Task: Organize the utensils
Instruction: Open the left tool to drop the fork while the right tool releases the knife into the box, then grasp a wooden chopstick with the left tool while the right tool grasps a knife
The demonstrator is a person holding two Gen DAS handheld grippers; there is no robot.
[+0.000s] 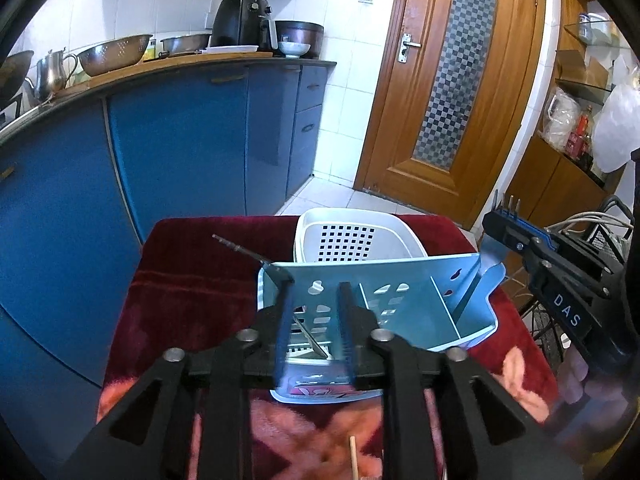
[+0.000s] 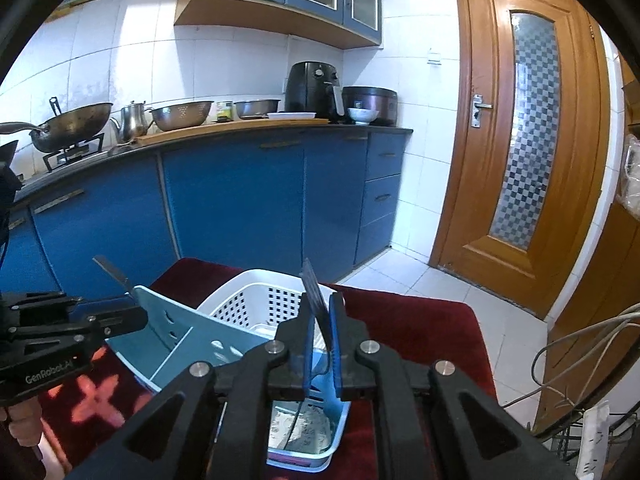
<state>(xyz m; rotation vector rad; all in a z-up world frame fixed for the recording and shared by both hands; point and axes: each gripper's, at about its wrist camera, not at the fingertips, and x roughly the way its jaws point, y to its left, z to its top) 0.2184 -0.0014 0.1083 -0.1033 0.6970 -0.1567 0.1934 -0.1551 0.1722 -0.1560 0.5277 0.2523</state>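
Over the red cloth (image 1: 192,280), the blue caddy (image 1: 400,280) sits tilted before the white basket (image 1: 344,232). The right gripper (image 2: 320,320) pinches a dark utensil (image 2: 314,284) above it; the left gripper (image 1: 314,300) stands spread at the caddy's wall. Best lower it straight into a compartment, steadying the caddy.
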